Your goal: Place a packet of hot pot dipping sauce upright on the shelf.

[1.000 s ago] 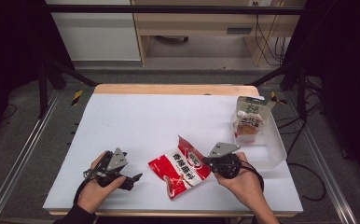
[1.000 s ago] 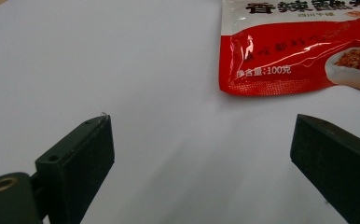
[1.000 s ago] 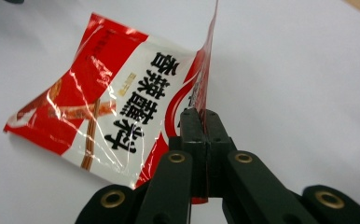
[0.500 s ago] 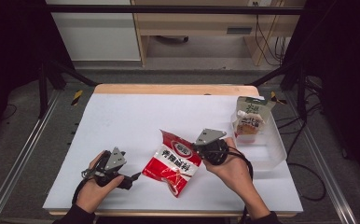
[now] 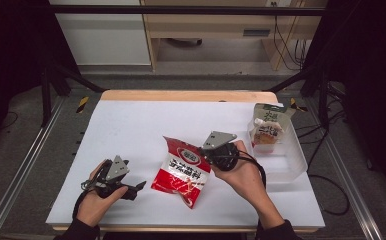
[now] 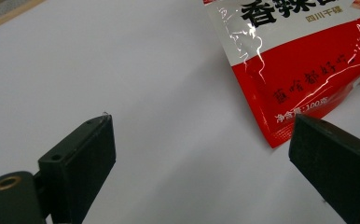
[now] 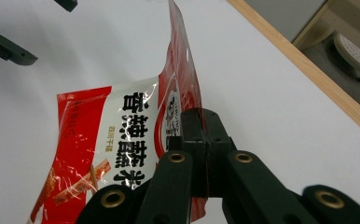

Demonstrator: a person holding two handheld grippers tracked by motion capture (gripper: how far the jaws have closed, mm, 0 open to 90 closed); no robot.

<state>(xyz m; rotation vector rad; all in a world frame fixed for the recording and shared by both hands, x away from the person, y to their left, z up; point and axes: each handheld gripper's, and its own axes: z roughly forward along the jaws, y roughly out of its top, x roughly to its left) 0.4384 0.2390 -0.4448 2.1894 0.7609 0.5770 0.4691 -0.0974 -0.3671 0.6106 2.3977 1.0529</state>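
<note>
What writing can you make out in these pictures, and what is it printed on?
Red snack bag, left gripper view: "香辣" in big black characters, cut off by the picture's edge.
Same bag, smaller print: "四川干碟".
Near its bottom edge: "100克"; the script line above it is too stylised to read.
Carton in the clear bin: print too small to read.

Right claw (image 5: 204, 152) carried up and away from the near tabletop (image 5: 131, 125) edge toward the middle — red snack pouch (image 5: 183, 170) dragged along in its pinch, top edge lifted, bottom trailing.
</note>
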